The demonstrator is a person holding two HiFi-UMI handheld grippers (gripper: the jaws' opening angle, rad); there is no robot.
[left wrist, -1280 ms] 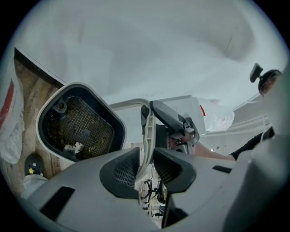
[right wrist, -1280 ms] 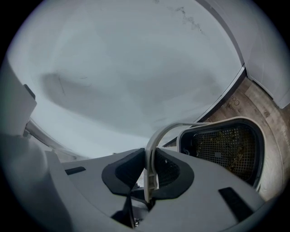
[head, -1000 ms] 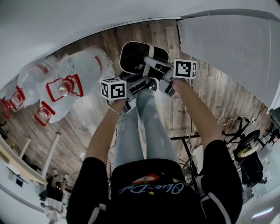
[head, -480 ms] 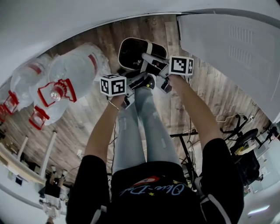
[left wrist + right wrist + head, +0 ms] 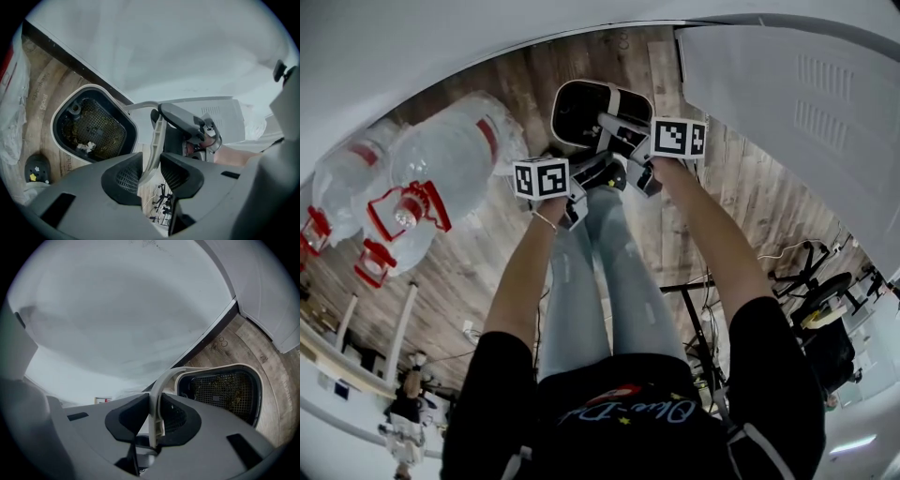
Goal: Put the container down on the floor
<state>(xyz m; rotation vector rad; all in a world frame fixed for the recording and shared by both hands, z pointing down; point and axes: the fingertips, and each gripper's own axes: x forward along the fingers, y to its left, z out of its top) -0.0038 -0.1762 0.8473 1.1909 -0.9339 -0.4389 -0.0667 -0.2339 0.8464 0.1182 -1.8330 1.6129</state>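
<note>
Curving off the rounded container (image 5: 105,119) (mesh-lined) is a pale handle (image 5: 156,399).

A container (image 5: 586,111) is low over the floor (image 5: 487,253), straight ahead of a standing person's legs (image 5: 600,272), with the wall (image 5: 441,47) close behind it. Whether it touches the floor cannot be told. Its handle (image 5: 161,380) arches up from the rim toward the person. Large water bottles (image 5: 441,164) lie on the floor to its left, and a panel (image 5: 797,103) stands to its right. A shoe (image 5: 37,168) rests near the container.
</note>
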